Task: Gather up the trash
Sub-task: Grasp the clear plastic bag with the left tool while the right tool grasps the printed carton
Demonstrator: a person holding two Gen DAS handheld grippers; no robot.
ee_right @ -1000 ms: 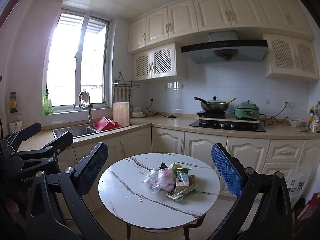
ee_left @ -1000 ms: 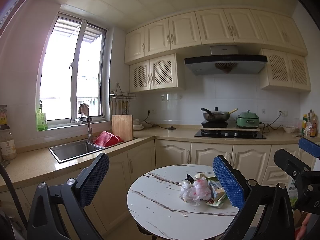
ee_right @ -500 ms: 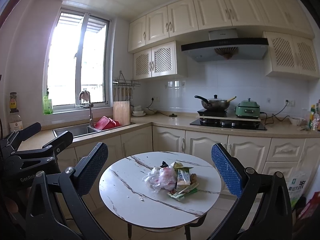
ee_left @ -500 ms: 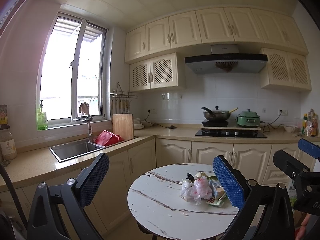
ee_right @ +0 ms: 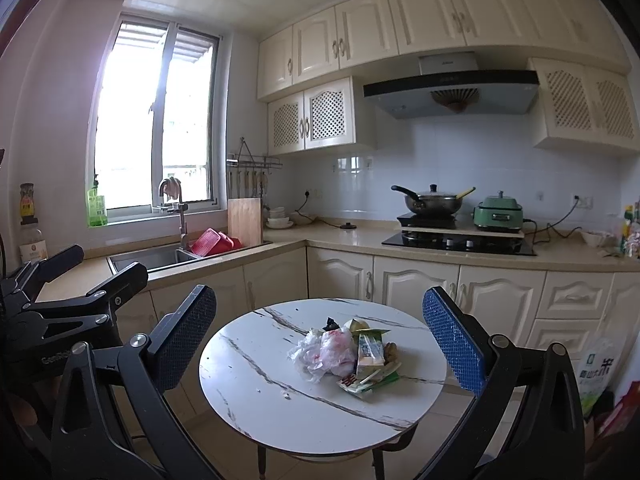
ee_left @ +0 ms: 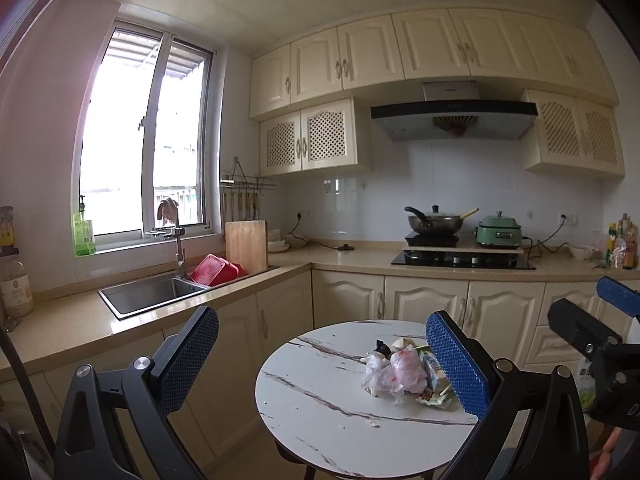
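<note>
A pile of trash (ee_right: 346, 354) lies on a round white marble-pattern table (ee_right: 256, 392): crumpled clear and pink plastic bags, a green and white carton, wrappers and scraps. It also shows in the left wrist view (ee_left: 404, 372), on the table (ee_left: 320, 400). My left gripper (ee_left: 324, 364) is open and empty, held back from the table. My right gripper (ee_right: 320, 344) is open and empty, also short of the table. The left gripper shows at the left edge of the right wrist view (ee_right: 72, 300); the right gripper shows at the right edge of the left wrist view (ee_left: 600, 344).
An L-shaped kitchen counter (ee_right: 344, 238) runs behind the table, with a sink (ee_right: 160, 258), red basket (ee_right: 214, 242), cutting board (ee_right: 245, 220), hob with a wok (ee_right: 432, 202) and green cooker (ee_right: 498, 214). A rice bag (ee_right: 598, 372) stands on the floor at right.
Both views have drifted slightly, the table and trash shifting a little. Both grippers stay open and empty.
</note>
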